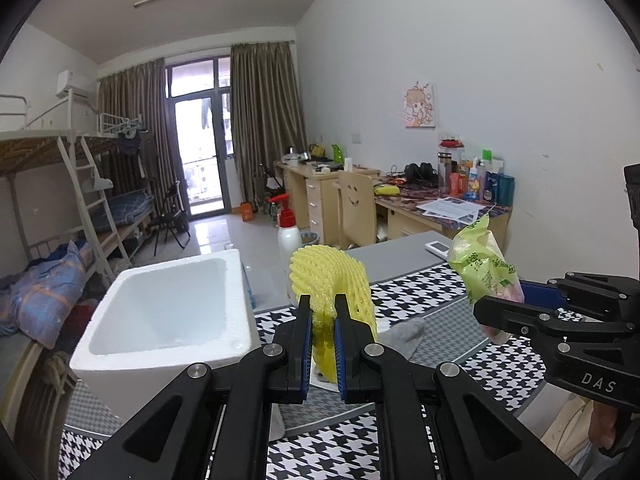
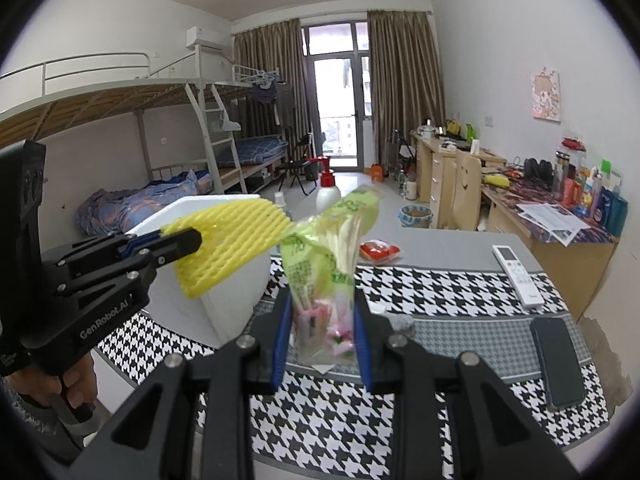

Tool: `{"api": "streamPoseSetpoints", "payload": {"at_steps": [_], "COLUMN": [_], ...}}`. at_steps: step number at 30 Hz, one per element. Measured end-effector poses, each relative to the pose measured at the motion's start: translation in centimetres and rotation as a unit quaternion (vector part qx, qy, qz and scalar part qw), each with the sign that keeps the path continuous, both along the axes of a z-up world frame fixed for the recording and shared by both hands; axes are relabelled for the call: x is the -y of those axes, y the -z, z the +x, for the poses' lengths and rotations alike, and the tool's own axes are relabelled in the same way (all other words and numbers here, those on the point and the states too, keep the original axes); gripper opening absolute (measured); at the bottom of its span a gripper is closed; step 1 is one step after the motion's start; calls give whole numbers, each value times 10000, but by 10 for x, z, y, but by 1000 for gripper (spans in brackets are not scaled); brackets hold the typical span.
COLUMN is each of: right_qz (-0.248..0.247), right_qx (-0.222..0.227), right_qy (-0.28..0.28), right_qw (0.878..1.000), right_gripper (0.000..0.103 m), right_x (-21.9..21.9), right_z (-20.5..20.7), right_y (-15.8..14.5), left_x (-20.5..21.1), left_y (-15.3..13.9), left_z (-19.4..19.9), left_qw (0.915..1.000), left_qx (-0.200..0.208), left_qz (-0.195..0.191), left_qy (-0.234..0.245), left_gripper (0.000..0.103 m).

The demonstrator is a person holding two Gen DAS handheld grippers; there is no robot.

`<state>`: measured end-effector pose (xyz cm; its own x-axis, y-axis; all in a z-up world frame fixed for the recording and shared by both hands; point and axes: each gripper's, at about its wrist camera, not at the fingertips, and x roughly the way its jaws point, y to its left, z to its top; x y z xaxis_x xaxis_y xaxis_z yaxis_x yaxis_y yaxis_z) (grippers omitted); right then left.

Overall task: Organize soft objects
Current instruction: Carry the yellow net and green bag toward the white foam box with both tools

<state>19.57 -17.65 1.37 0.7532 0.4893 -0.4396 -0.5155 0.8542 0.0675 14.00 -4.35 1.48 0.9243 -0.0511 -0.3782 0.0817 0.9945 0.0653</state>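
Observation:
My left gripper (image 1: 323, 306) is shut on a yellow foam net sleeve (image 1: 330, 280), held up above the table just right of an empty white foam box (image 1: 168, 312). In the right wrist view the same yellow sleeve (image 2: 230, 246) sticks out of the left gripper (image 2: 196, 240) in front of the foam box (image 2: 224, 300). My right gripper (image 2: 322, 312) is shut on a green-and-clear plastic bag of cotton swabs (image 2: 324, 264), lifted off the table. From the left wrist view that bag (image 1: 482, 264) hangs at the right gripper (image 1: 486, 312).
A houndstooth cloth (image 2: 432, 292) covers the table. On it lie a grey sock (image 1: 404, 334), a red packet (image 2: 378, 250), a white remote (image 2: 518, 276) and a black phone (image 2: 558, 362). A red-capped white spray bottle (image 1: 288, 232) stands behind the box. A hand (image 2: 76, 380) grips the left handle.

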Motion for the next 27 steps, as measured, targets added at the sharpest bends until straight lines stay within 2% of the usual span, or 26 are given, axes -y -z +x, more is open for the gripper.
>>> {"api": "streamPoseSetpoints", "payload": {"at_steps": [27], "right_qz": [-45], "right_qx": [157], "right_qy": [-624], "right_qw": [9979], "right_gripper": [33], "right_x": [-51], "right_z": [-2], "right_y": [-13], "left_x": [-45], "left_y": [-18], "left_z": [-11], "left_qw": [9977], "left_qx": [263], "left_qz": [-115], "left_qy": [-607], "left_gripper": [10]}}
